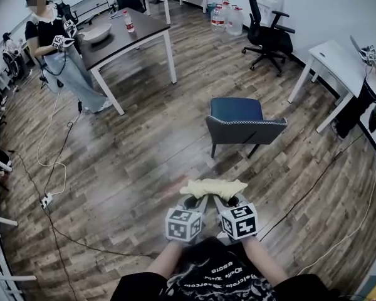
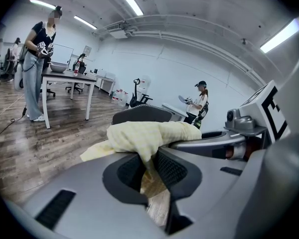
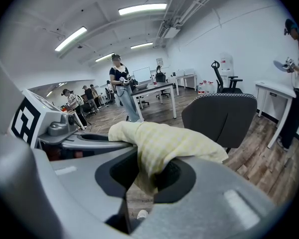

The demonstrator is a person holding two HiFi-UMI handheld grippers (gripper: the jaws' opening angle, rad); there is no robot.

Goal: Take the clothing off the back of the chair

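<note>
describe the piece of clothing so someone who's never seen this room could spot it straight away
Start at the dark blue chair standing alone in the middle of the wood floor, then look nearer the person wearing the camera. There the left gripper and right gripper both clamp a bunched cloth. Its pale yellow, faintly checked fabric stands out against the grey grippers and brown planks.

The clothing lies across my left gripper and right gripper, side by side, pinched in both pairs of fingers. The chair stands ahead on the floor, apart; a worktop lies beyond, left.
</note>
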